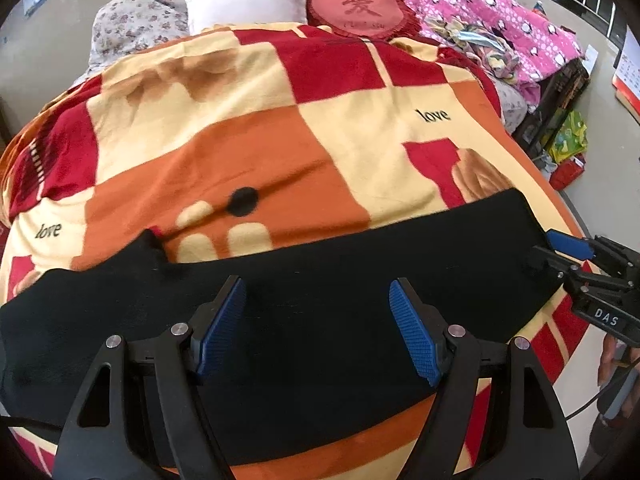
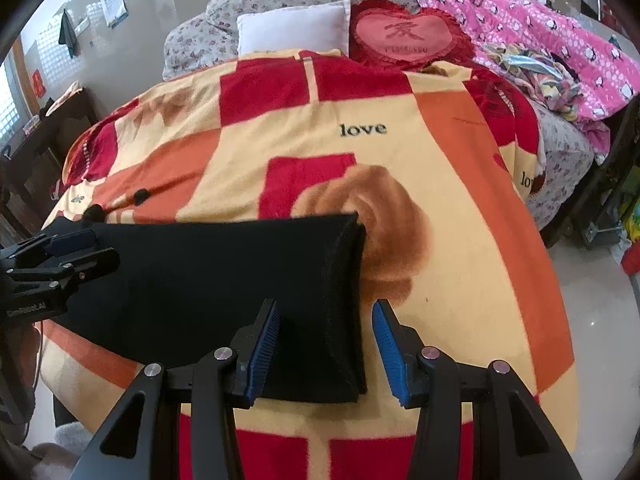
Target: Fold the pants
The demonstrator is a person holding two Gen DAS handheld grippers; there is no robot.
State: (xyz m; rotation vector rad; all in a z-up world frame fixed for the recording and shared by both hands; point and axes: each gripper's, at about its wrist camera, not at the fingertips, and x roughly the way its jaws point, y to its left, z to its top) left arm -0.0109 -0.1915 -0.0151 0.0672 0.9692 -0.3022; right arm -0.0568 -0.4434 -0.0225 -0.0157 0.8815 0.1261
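pants: black pants [image 1: 320,280], laid flat as a long band across near edge of bed blanket [image 1: 248,152]; right end squared off, looks doubled [image 2: 348,280]
handling: judged soft, light, limp knit; will sag and drag on fuzzy blanket; best taken at end corners or along the edge, pinching all layers
left hand-held gripper: [image 1: 318,326] released, jaws wide, hovering over mid pants, nothing between pads
right hand-held gripper: [image 2: 324,344] released, jaws straddle right end near the edge, not clenched
fold state: judged lengthwise fold done, crosswise fold not yet
hidden: pants all-black, seams/waistband unreadable; left end cut off by frame, bump there [image 1: 148,248] unclear; layer count uncertain
background: white pillow [image 1: 246,2], heart cushion [image 1: 356,10], pink quilt [image 1: 500,12]
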